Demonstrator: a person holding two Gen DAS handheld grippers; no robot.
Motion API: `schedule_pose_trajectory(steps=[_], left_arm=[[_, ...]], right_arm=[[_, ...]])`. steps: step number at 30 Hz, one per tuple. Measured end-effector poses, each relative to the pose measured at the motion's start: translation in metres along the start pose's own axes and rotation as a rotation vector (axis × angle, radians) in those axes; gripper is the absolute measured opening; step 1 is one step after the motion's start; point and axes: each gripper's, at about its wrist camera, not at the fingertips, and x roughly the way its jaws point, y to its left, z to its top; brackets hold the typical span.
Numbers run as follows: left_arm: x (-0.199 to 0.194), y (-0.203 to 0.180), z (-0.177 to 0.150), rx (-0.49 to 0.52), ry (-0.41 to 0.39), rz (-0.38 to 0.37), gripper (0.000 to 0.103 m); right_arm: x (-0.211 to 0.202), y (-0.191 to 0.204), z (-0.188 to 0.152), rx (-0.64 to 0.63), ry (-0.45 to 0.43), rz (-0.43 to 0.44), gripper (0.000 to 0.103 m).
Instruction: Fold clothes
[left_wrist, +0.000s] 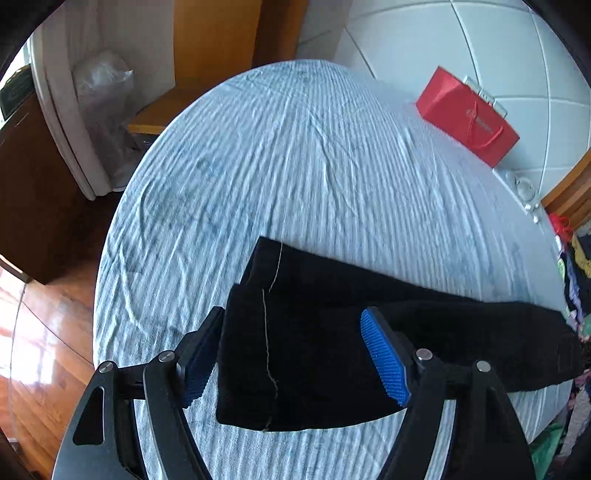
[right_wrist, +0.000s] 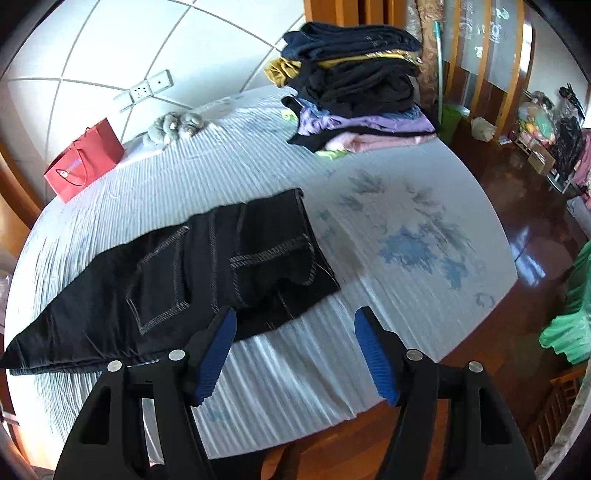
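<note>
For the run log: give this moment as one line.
left tool: open over black jeans | right tool: open, empty | jeans flat on bed

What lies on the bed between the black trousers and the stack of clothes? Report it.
Nothing: in the right wrist view only bare striped sheet separates the black trousers from the stack of clothes.

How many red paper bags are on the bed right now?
1. The red paper bag stands at the far edge of the bed, against the white wall, left of the grey plush toy. The clothes pile could hide something behind it.
</note>
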Motion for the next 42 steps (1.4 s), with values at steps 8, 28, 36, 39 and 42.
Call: schedule_pose_trajectory(steps=[8,28,36,39,42], left_arm=[[-0.018,-0.008,-0.008,0.075,-0.099,0.147,0.002],[-0.012,-0.005,0.010,0.007,-0.164,0.244,0.055],[0.037,-0.029,0.007,-0.019,-0.069,0.205,0.057],[0.038,-0.033,0.005,0.003,-0.087,0.222,0.061],[0.036,-0.030,0.003,-0.004,-0.095,0.206,0.062]], right_arm=[[0.057,0.024,0.020,-0.002,0.106,0.030,0.071],[0.034,-0.016,0.029,0.150,0.048,0.046,0.072],[0.054,-0.029,0.038,0.236,0.150,0.125,0.078],[0.063,-0.028,0.035,0.259,0.208,0.113,0.078],[0.068,-0.023,0.034,0.258,0.215,0.127,0.078]])
